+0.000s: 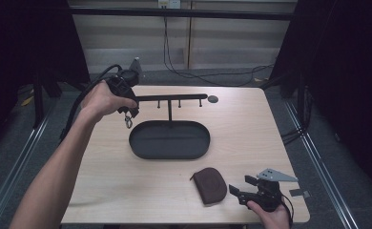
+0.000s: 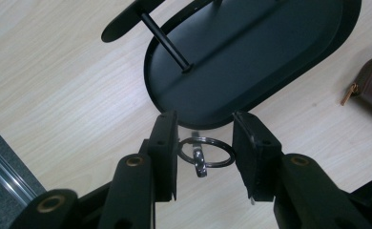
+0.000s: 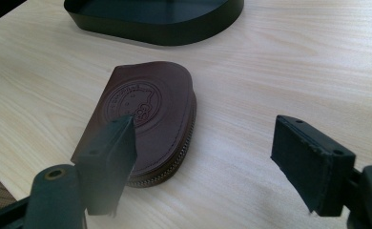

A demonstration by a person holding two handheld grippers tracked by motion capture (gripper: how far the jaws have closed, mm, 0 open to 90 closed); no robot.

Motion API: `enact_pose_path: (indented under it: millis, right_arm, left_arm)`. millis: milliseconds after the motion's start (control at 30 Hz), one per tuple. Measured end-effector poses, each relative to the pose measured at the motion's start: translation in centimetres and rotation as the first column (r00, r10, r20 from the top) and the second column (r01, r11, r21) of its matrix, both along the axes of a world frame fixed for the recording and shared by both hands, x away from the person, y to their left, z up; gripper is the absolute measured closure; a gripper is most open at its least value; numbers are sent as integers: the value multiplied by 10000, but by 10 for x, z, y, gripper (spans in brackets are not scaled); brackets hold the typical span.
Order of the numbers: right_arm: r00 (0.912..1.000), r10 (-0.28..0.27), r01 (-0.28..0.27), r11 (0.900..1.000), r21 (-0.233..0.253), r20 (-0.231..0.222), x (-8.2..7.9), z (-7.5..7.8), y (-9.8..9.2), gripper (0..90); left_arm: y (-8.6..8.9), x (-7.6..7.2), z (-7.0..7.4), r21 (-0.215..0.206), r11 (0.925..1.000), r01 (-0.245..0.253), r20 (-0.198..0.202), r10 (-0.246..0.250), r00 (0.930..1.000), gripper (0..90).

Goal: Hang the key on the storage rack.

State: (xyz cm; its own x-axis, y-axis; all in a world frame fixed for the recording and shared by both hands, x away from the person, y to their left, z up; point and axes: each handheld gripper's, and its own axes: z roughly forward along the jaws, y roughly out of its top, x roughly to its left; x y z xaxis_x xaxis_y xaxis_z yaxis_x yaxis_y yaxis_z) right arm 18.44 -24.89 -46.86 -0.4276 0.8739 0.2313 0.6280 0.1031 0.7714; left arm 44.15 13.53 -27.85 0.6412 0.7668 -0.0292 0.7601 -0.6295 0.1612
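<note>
My left gripper [image 1: 128, 111] hovers by the left end of a black hanger stand's crossbar [image 1: 174, 98], above the table. It is shut on a metal key ring [image 2: 220, 164] that spans the gap between its jaws, and a small clasp [image 2: 199, 164] dangles from the ring [image 1: 128, 121]. The stand's oval tray base [image 1: 139, 143] lies just beyond the left gripper [image 2: 206, 118]. A brown zipped leather pouch [image 1: 211, 184] lies flat near the front right. My right gripper [image 1: 239, 185] rests just right of it, open, with the pouch [image 3: 143, 107] in front of its left jaw.
A small dark disc [image 1: 213, 98] lies on the wooden table [image 1: 251, 138] off the crossbar's right end. Several short pegs hang under the crossbar. Cables [image 1: 193, 74] run across the floor behind the table. Dark curtains flank both sides.
</note>
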Motion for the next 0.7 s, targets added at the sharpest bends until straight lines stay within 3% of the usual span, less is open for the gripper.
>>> enact_pose_path:
  millis: [300, 433, 700]
  right_arm:
    - [10000, 16, -16, 10000, 11, 13, 0, 0, 0, 229]
    - [10000, 9, -9, 10000, 8, 12, 0, 0, 0, 229]
    - [10000, 57, -57, 10000, -6, 12, 0, 0, 0, 229]
  left_arm:
    - [-4, 11, -4, 40, 9998, -179, 192, 178, 9997, 625]
    - [-7, 16, -8, -136, 9995, -292, 85, 293, 9995, 625]
    - [-12, 23, -14, -9, 9992, -388, 69, 388, 9992, 625]
